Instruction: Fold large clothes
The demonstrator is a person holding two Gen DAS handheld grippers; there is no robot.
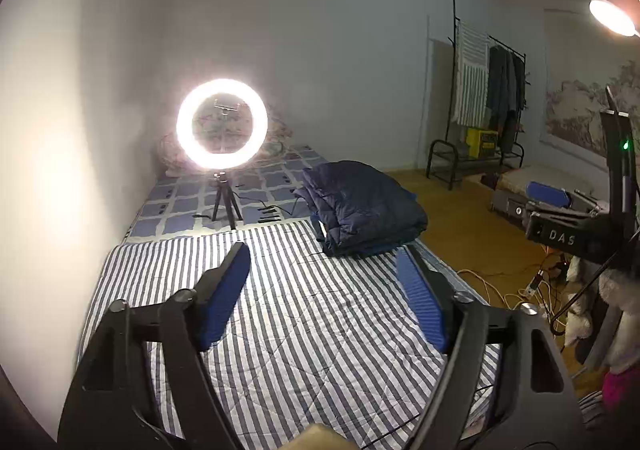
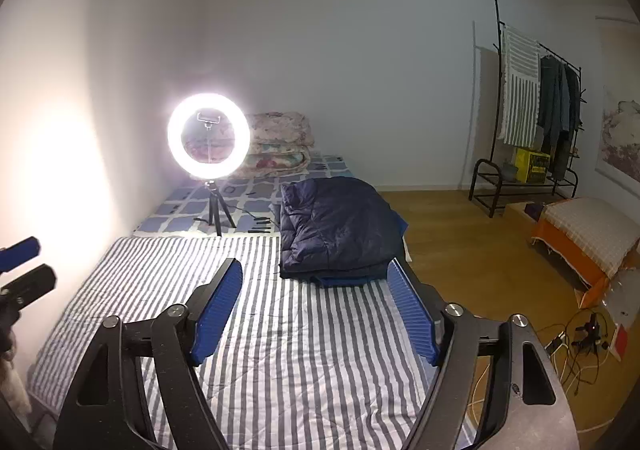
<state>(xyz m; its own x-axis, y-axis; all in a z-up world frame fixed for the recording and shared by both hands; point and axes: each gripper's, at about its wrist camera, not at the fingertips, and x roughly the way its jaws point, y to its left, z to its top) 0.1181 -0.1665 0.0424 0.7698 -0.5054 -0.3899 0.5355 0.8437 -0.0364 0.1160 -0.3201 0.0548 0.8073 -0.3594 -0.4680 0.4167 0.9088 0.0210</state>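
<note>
A dark navy padded jacket [image 1: 360,206] [image 2: 336,226] lies folded in a thick stack near the right edge of the bed, on a grey-and-white striped sheet [image 1: 280,310] [image 2: 300,350]. A strip of brighter blue cloth shows under its front edge. My left gripper [image 1: 322,254] hangs over the striped sheet short of the jacket, open, with nothing between its blue pads. My right gripper [image 2: 316,270] is likewise open and empty, its right fingertip close to the jacket's front corner. Each gripper shows at the side of the other's view: right gripper [image 1: 536,206], left gripper [image 2: 36,264].
A lit ring light on a small tripod [image 1: 222,124] [image 2: 209,136] stands on the bed beyond the striped sheet, with a folded floral quilt [image 2: 280,142] behind it. A wall runs along the left. Right of the bed are wooden floor, cables [image 2: 580,334], an orange bench [image 2: 580,238] and a clothes rack [image 2: 536,110].
</note>
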